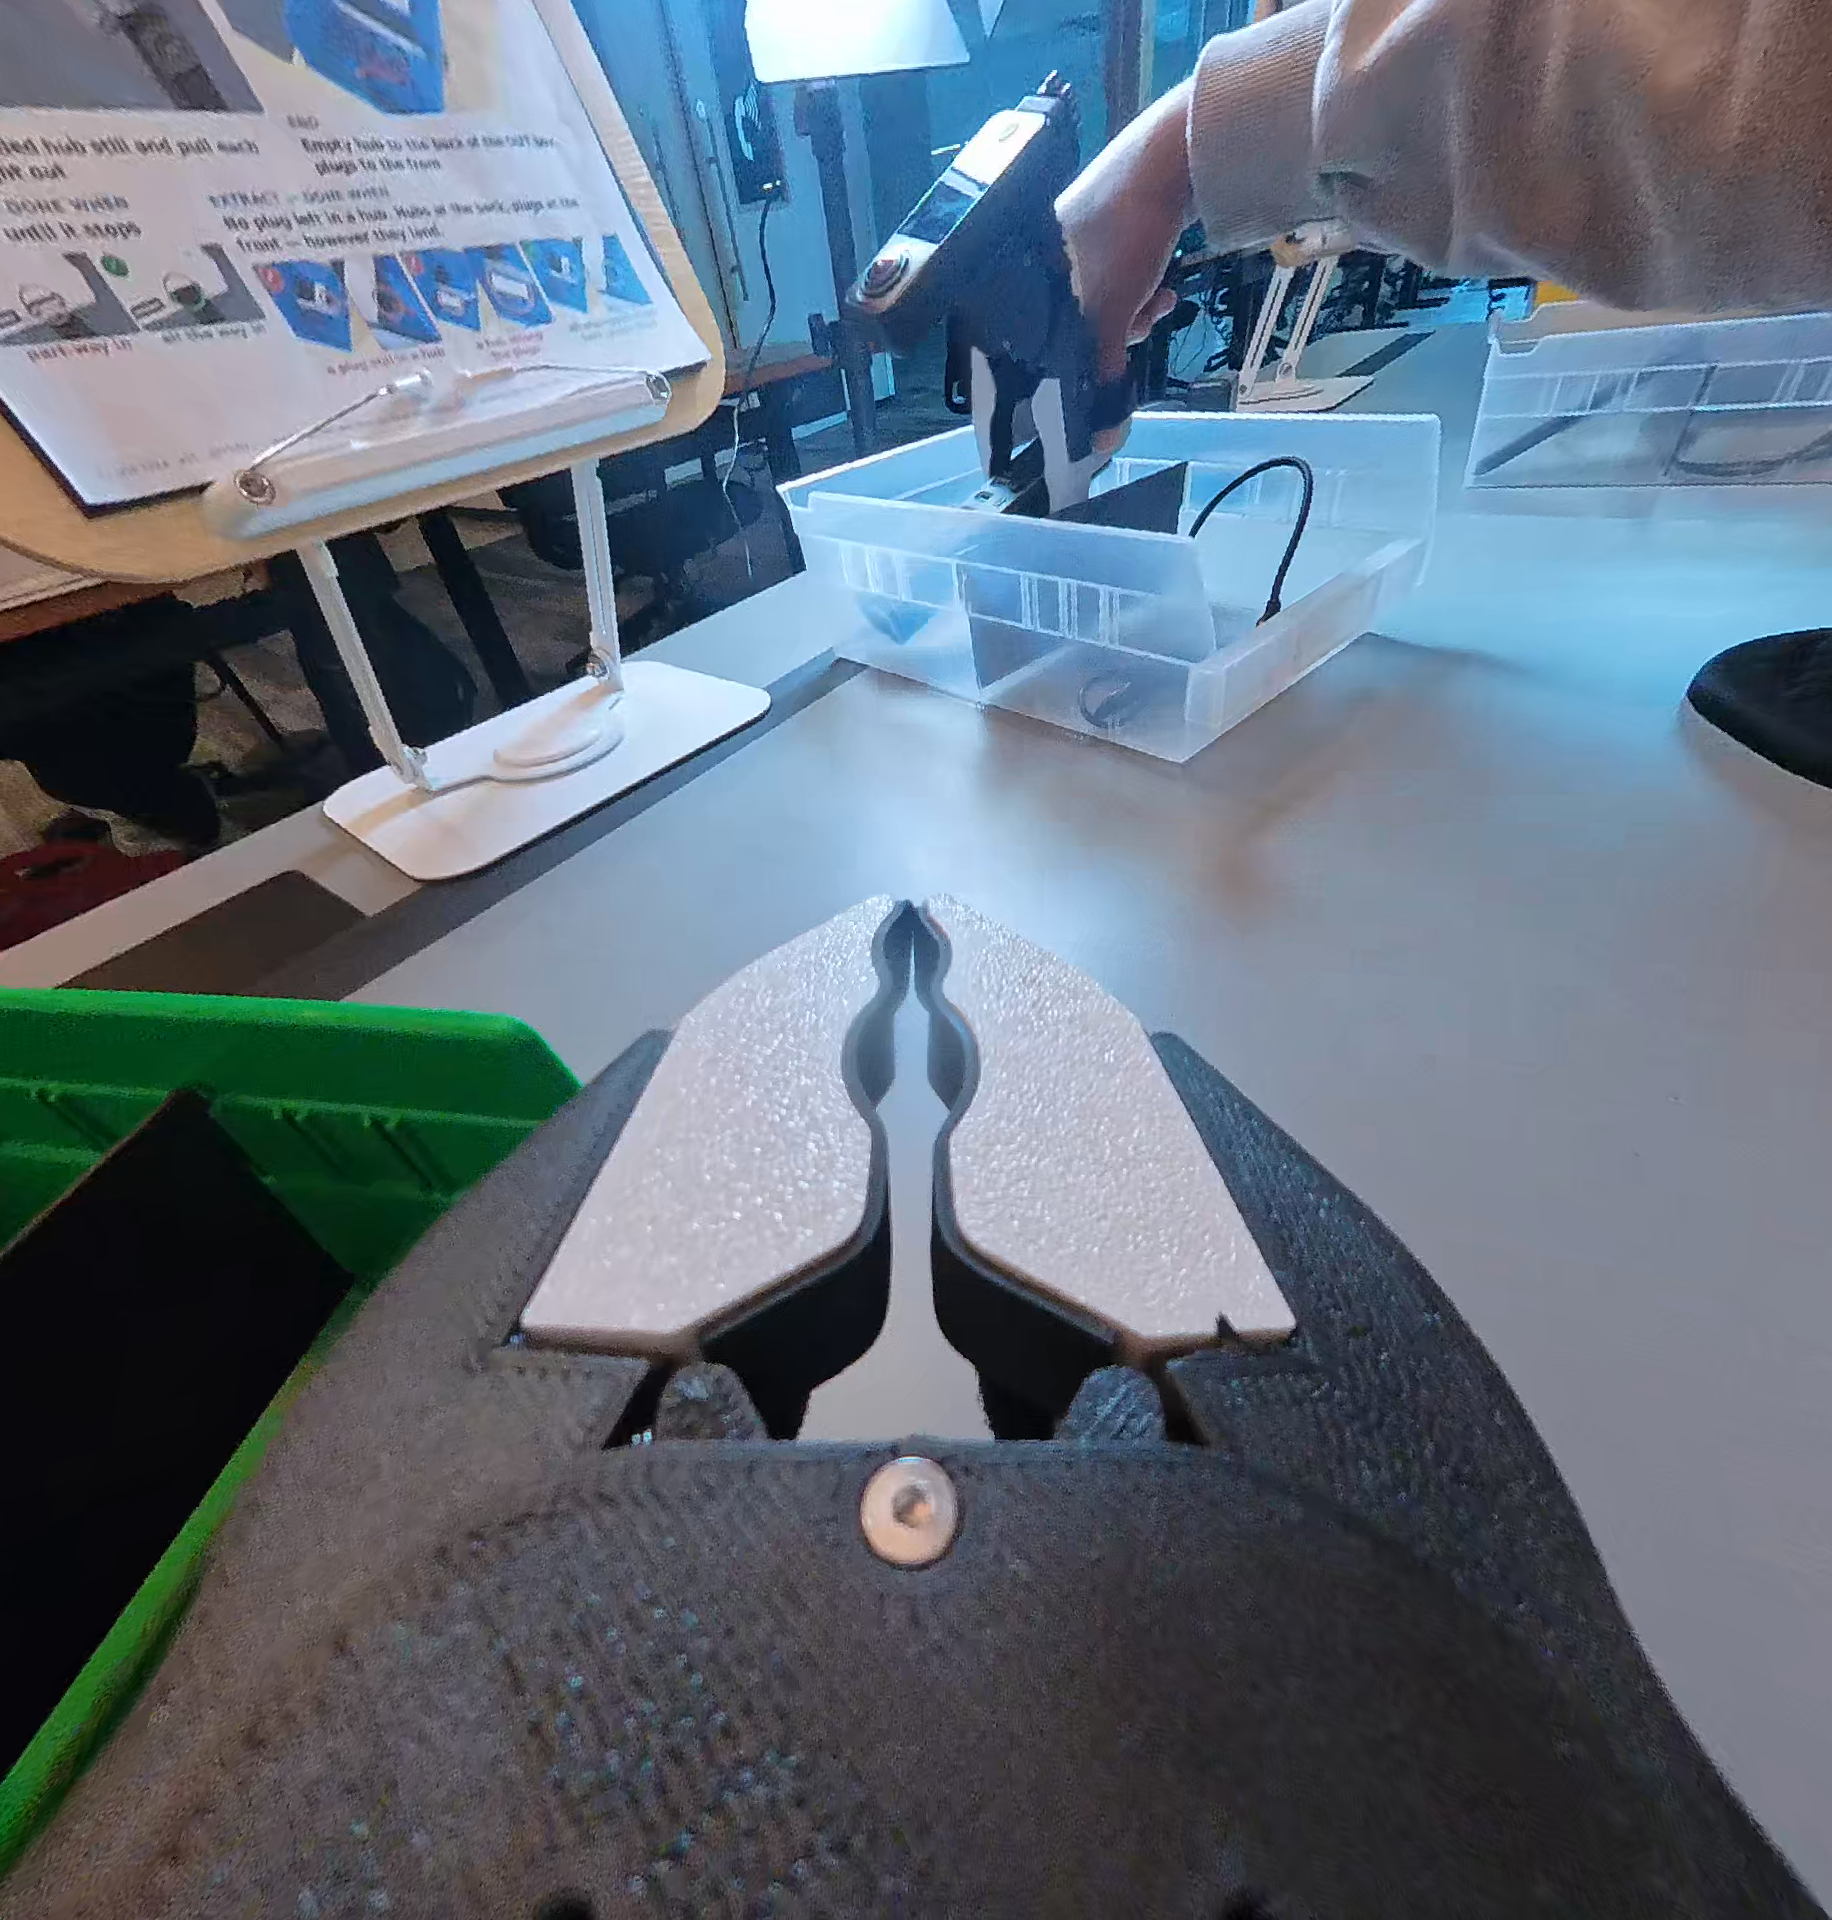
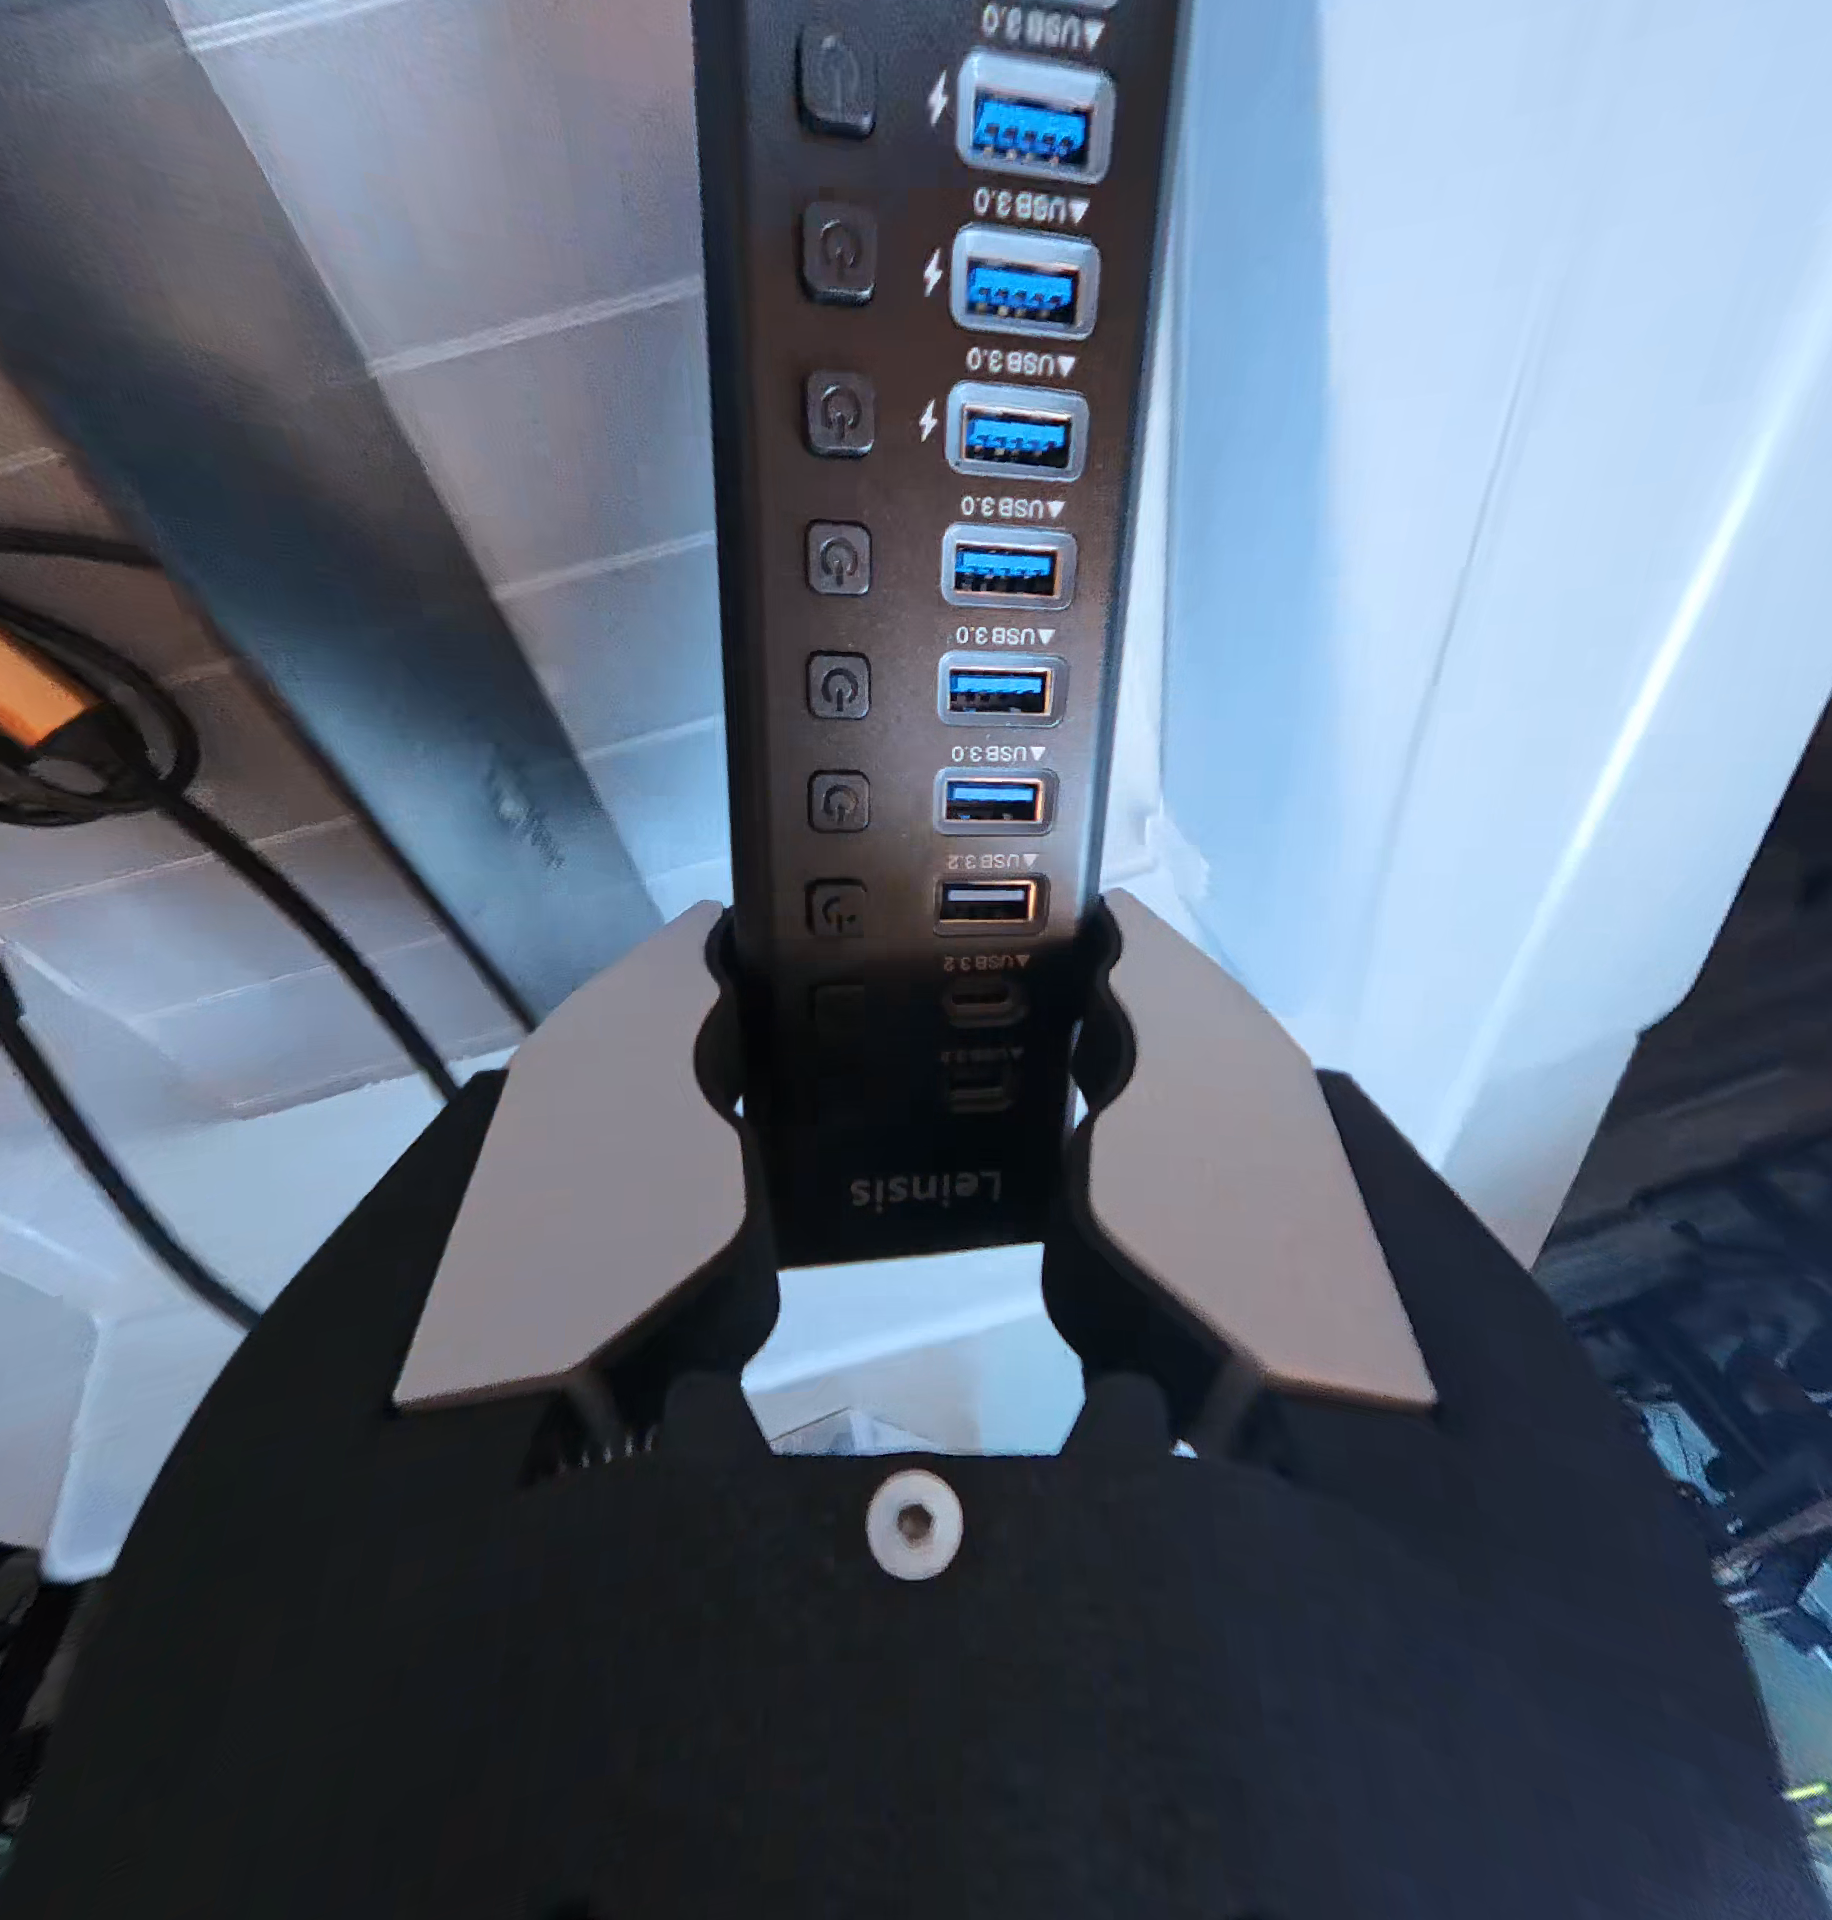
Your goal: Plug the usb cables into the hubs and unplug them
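Note:
In the right wrist view my right gripper (image 2: 917, 925) is shut on the near end of a long black USB hub (image 2: 933, 499), one finger on each long side. Its row of blue ports is empty. A silver hub (image 2: 372, 540) lies left of it, with a black cable (image 2: 268, 894) and an orange plug (image 2: 18, 675) beyond. In the left wrist view my left gripper (image 1: 914, 914) is shut and empty, low over the grey table. Far ahead, the right gripper (image 1: 1037, 457) reaches down into a clear tray (image 1: 1296, 675) that holds a black cable (image 1: 1296, 520).
A green bin (image 1: 268, 1081) with a black slab in it sits at the near left. A white document stand (image 1: 538, 769) holding a printed sheet is at the table's left edge. A second clear tray (image 1: 1670, 405) is at the back right, and a black round pad (image 1: 1795, 696) at the right. The right tips stand about 12 cm off the orange plug (image 2: 18, 675).

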The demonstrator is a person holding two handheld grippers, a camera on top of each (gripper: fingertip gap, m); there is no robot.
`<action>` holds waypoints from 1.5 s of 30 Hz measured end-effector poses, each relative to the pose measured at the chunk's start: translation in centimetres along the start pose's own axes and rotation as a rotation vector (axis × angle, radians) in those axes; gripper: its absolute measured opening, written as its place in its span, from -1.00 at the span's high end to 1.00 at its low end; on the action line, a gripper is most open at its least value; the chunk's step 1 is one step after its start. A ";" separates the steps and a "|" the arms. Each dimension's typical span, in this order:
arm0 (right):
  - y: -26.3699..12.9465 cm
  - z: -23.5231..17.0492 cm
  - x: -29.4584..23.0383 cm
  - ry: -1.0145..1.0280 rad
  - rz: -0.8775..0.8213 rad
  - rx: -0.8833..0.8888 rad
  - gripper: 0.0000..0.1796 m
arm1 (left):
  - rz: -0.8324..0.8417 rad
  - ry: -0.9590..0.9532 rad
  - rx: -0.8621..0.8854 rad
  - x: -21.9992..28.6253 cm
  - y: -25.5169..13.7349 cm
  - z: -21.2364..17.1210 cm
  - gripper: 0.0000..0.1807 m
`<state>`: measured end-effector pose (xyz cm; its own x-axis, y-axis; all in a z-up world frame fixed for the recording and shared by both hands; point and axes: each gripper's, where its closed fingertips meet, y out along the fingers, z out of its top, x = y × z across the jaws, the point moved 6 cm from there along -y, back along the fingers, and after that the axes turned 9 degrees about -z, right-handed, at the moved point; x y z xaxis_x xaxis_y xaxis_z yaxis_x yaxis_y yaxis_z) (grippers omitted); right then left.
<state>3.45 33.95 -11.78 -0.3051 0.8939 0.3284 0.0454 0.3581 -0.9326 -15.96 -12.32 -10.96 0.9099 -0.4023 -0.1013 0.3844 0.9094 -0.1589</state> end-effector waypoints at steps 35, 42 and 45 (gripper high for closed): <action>-14.0 -3.4 -29.8 0.235 -0.061 1.229 0.45 | 0.109 -0.150 -1.290 -20.4 -10.4 -1.2 0.65; -12.0 -2.2 -28.7 0.253 0.069 1.231 0.49 | -0.082 -0.436 -1.573 -21.1 -10.8 -5.5 0.53; -11.3 -2.0 -28.2 0.264 0.098 1.238 0.50 | -0.147 -0.536 -1.588 -20.9 -10.6 -6.8 0.60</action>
<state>13.41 5.23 -10.17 -0.1460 0.9798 0.1366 -0.9026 -0.0754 -0.4238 -40.12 -14.23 -13.81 0.9583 -0.0854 0.2728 0.2423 -0.2637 -0.9337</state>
